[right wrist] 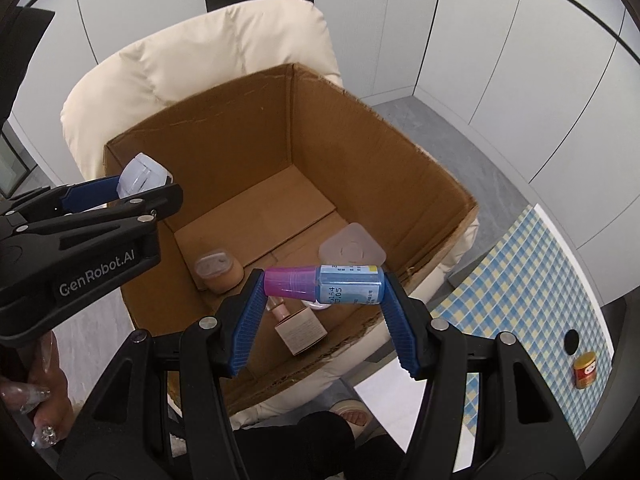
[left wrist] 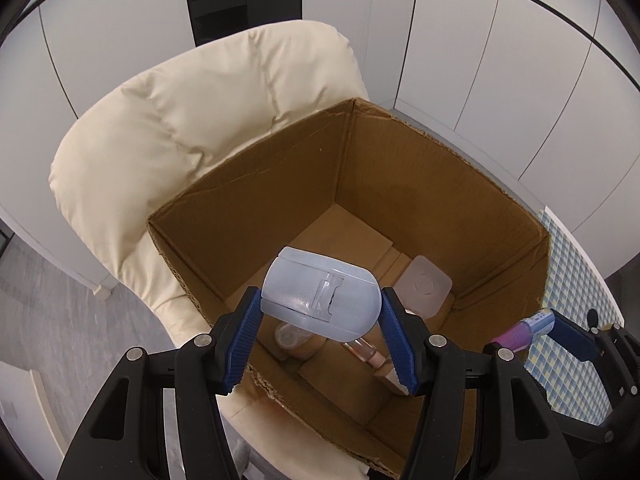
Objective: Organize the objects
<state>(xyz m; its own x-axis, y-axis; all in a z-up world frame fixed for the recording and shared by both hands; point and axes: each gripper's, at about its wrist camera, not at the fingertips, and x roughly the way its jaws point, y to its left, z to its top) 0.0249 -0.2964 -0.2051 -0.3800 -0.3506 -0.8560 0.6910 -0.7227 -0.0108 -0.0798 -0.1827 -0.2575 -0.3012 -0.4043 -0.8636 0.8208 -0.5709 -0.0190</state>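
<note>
corrugated cardboard box (left wrist: 420, 184) under claw-held frosted oval case (left wrist: 320, 298).

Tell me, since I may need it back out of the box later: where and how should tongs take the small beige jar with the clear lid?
Probably from straight above, closing across the body of the beige jar just under its clear lid. It stands upright on the floor of the cardboard box, close to the left wall, so a side approach looks blocked. The pink-capped bottle lying nearby leaves room on that side.
</note>
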